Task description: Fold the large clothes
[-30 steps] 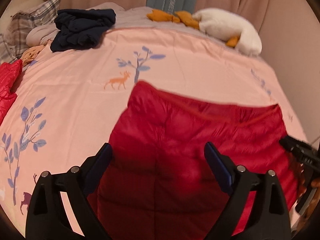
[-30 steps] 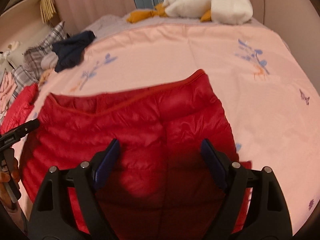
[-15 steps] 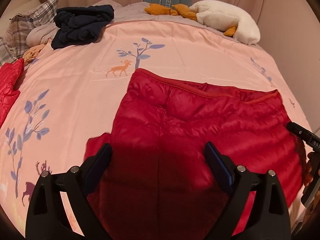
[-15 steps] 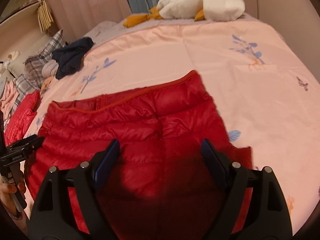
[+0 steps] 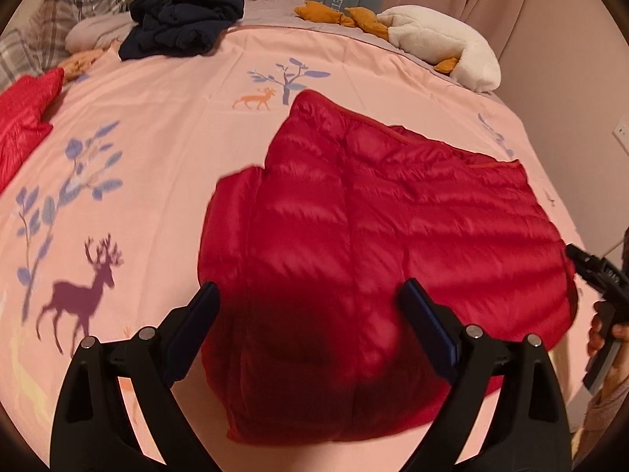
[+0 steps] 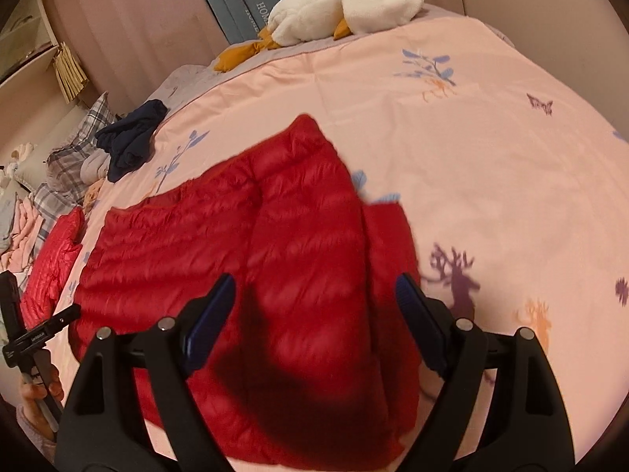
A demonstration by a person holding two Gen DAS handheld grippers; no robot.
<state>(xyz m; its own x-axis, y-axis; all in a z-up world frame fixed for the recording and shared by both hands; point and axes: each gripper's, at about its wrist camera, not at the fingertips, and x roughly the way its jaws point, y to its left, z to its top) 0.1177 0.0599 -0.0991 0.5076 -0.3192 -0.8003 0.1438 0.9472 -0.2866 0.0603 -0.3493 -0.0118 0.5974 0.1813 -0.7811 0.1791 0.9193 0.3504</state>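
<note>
A red quilted puffer jacket (image 5: pixel 393 236) lies flat on the pink bedspread (image 5: pixel 157 137), partly folded, with one layer showing past its left edge. It also shows in the right wrist view (image 6: pixel 275 255). My left gripper (image 5: pixel 310 306) hangs open and empty above the jacket's near left part. My right gripper (image 6: pixel 314 299) hangs open and empty above its near right part. Each gripper shows at the edge of the other's view, the right one (image 5: pixel 601 275) and the left one (image 6: pixel 35 338).
A dark navy garment (image 5: pixel 184 19) lies at the far left of the bed by plaid pillows (image 5: pixel 67 11). Another red garment (image 5: pixel 23 118) lies at the left edge. A white goose plush (image 5: pixel 440 43) lies at the head of the bed. Curtains and a wall stand behind.
Both grippers have pulled back and up from the jacket, so more of it and the bedspread shows. A folded layer now shows at the jacket's side edge. Both stay open.
</note>
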